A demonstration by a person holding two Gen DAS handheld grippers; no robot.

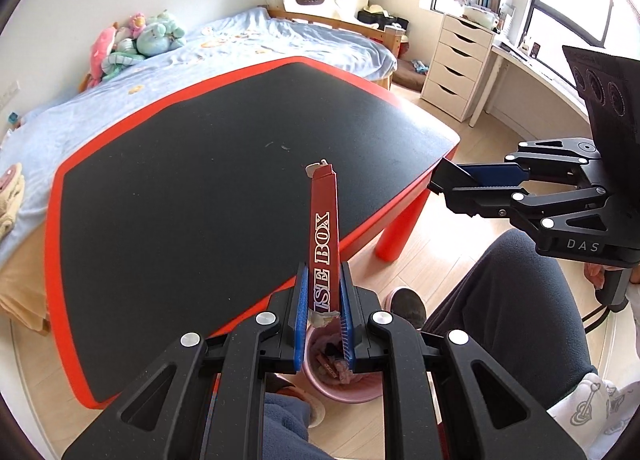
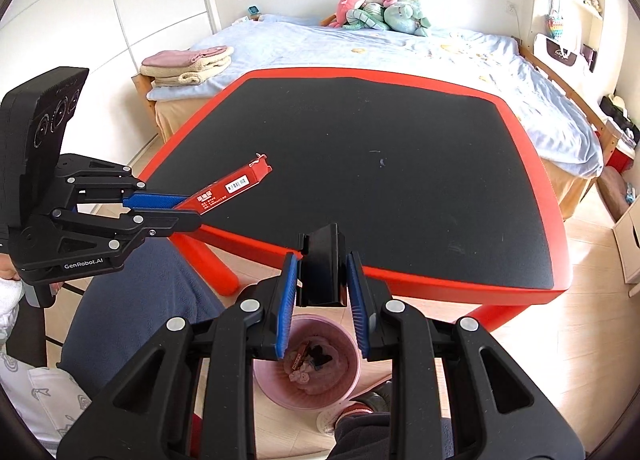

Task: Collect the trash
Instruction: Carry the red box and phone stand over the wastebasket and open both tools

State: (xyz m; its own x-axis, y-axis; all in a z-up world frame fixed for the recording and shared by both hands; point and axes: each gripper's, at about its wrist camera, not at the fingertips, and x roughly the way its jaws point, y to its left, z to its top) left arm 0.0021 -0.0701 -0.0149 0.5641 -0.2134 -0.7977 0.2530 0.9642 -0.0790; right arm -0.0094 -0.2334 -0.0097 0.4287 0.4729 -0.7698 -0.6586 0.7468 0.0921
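My left gripper (image 1: pixel 323 292) is shut on a long red cardboard box (image 1: pixel 325 232) with white lettering, held above the table's near edge; it also shows in the right wrist view (image 2: pixel 232 188). My right gripper (image 2: pixel 322 272) is shut on a small black box (image 2: pixel 322 260), seen in the left wrist view (image 1: pixel 452 176) by the table's right corner. A pink bin (image 2: pixel 308 364) with several pieces of trash stands on the floor below both grippers; it also shows under the left gripper (image 1: pixel 340 380).
A low table with a black top and red rim (image 2: pixel 400 272) lies ahead. A bed with blue sheets (image 2: pixel 400 48) is behind it. My legs and slippered feet (image 1: pixel 404 304) flank the bin. White drawers (image 1: pixel 456 64) stand at the right.
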